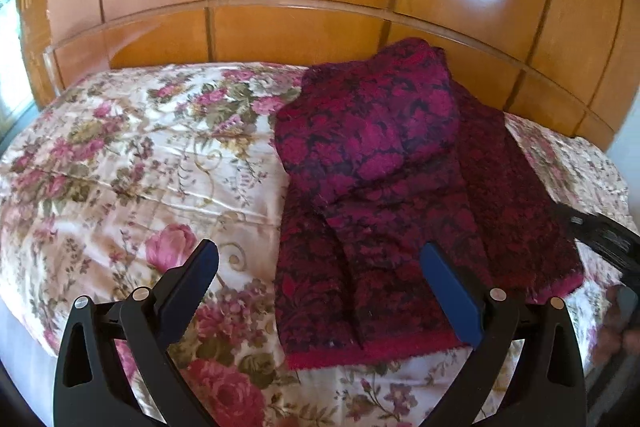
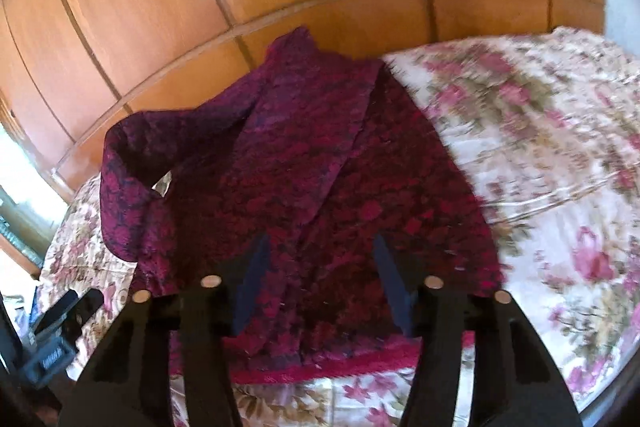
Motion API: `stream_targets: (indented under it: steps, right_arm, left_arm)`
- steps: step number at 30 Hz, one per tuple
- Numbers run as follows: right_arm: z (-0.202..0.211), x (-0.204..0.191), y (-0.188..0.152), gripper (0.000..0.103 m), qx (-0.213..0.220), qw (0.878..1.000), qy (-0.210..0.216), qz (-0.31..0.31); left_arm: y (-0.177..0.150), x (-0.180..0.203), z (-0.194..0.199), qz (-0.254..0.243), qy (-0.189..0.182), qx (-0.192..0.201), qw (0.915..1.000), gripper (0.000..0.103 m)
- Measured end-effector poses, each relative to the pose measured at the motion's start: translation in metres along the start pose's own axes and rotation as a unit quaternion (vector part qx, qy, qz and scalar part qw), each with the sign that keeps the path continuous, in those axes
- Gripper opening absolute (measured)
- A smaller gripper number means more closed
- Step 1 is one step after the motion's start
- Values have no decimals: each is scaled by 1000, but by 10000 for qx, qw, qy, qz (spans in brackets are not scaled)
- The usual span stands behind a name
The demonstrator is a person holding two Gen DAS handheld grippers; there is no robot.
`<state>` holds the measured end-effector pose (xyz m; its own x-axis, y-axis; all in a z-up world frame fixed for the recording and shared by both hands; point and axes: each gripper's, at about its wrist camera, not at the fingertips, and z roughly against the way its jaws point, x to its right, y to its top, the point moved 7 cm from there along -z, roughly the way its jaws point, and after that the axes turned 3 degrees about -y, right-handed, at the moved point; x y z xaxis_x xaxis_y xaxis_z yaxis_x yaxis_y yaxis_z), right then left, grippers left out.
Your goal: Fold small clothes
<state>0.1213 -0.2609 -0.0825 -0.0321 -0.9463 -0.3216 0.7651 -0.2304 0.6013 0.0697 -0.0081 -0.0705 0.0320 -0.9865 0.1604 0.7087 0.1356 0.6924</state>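
A dark magenta garment with a floral pattern (image 1: 384,187) lies on the bed, partly folded, one side lapped over the middle and its red hem toward me. It also shows in the right wrist view (image 2: 304,179), with a sleeve curled up at the left. My left gripper (image 1: 320,259) is open and empty above the garment's lower left edge. My right gripper (image 2: 320,251) is open and empty above the garment's lower middle, near the hem. The right gripper's body shows in the left wrist view at the right edge (image 1: 608,239).
A floral bedspread (image 1: 132,155) covers the bed, also in the right wrist view (image 2: 540,155). A glossy wooden headboard and panelled wall (image 1: 304,27) stand behind it. A bright window (image 1: 12,67) lies at the far left. A dark device (image 2: 52,343) sits off the bed's left side.
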Motion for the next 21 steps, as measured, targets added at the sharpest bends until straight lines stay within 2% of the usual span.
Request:
stream_targets:
  steps: [3,5,7,9,11,15,16,17,19,21]
  right_arm:
    - [-18,-11,-4,51,-199,9997,127,115]
    - [-34,-16,-9,51,-478,9981,391,89]
    - [-46,-26,-14,51,-742,9944,733,153]
    - [-55,-35,-19,52,-890,9917,878,317]
    - [-62,-45,-25,50,-911,9897,877,675]
    - [-53,-60,-25,28,-648,9862,557,1418]
    - [-45,-61,-22,18,-574,9855,585,1484]
    - [-34,-62,-16,15,-518,9857,734,1423]
    - [-16,-60,-5,13,-315,9868,765,1393]
    - [3,-49,13,12,-94,9890,750,1270]
  left_arm:
    - [-3,10,2,28,-276,-28,9996,100]
    - [-7,27,3,-264,-481,-35,9985,95]
    - [-18,47,-1,-656,-742,-184,9949,79]
    - [-31,59,-8,-891,-876,-347,9916,69]
    - [-44,66,-21,-980,-1018,-546,9885,55]
    - [-44,63,-32,-778,-1321,-674,9859,0]
    - [-37,58,-27,-576,-1450,-611,9859,0]
    - [-30,53,-22,-466,-1546,-515,9855,0]
    - [-13,42,-5,-357,-1684,-256,9847,0]
    - [4,25,9,-319,-1562,25,9872,0]
